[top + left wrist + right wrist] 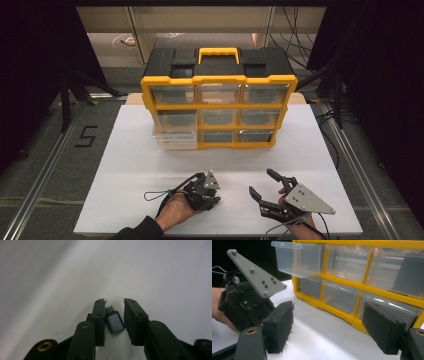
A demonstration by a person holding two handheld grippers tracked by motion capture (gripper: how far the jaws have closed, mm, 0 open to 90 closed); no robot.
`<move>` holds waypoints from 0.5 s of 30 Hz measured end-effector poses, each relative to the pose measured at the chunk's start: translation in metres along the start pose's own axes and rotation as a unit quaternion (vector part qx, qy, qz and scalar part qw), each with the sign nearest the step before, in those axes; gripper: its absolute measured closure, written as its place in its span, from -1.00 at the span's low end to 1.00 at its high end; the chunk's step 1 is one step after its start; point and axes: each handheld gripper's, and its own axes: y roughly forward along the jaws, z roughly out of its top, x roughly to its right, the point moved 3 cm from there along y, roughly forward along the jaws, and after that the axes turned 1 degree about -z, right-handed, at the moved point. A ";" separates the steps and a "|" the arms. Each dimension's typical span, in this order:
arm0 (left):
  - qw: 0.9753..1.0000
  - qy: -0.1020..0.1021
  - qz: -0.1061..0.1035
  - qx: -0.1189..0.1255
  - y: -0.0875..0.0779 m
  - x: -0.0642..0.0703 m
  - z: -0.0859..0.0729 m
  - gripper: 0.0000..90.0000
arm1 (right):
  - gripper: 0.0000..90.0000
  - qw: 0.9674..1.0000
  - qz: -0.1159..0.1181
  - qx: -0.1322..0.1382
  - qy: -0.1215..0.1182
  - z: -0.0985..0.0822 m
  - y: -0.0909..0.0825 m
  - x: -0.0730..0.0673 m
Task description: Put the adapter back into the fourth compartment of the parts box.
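A small grey adapter with a metal plug (pixel 115 322) lies slightly askew on the white table (pixel 162 277), between the jaws of my left gripper (pixel 114 300). Both pads touch its sides, so the gripper is shut on it. From above, the left gripper (pixel 206 199) points down at the table's near middle, and the adapter is hidden beneath it. My right gripper (pixel 261 181) rests to its right, jaws wide open with nothing between them. Its own view has the open pads (pixel 279 325) facing the organizer, with the left gripper's body (pixel 244 305) close on the left.
A yellow and black organizer (pixel 218 80) with clear drawers stands at the back of the white table (pixel 125 165). Its lower left drawer (pixel 172 139) is pulled out, as the right gripper view shows (pixel 297 257). Cables trail from both grippers.
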 end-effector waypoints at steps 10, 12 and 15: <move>1.000 -0.008 0.003 0.024 -0.007 0.000 0.004 0.69 | -0.42 1.000 0.000 0.003 0.000 0.000 0.000 0.000; 0.999 -0.010 0.004 0.035 -0.013 -0.002 0.007 0.69 | -0.42 1.000 0.000 0.003 0.000 0.000 0.000 0.000; 0.999 -0.013 0.003 0.051 -0.021 -0.004 0.011 0.69 | -0.42 1.000 0.000 0.003 0.000 0.000 0.000 0.000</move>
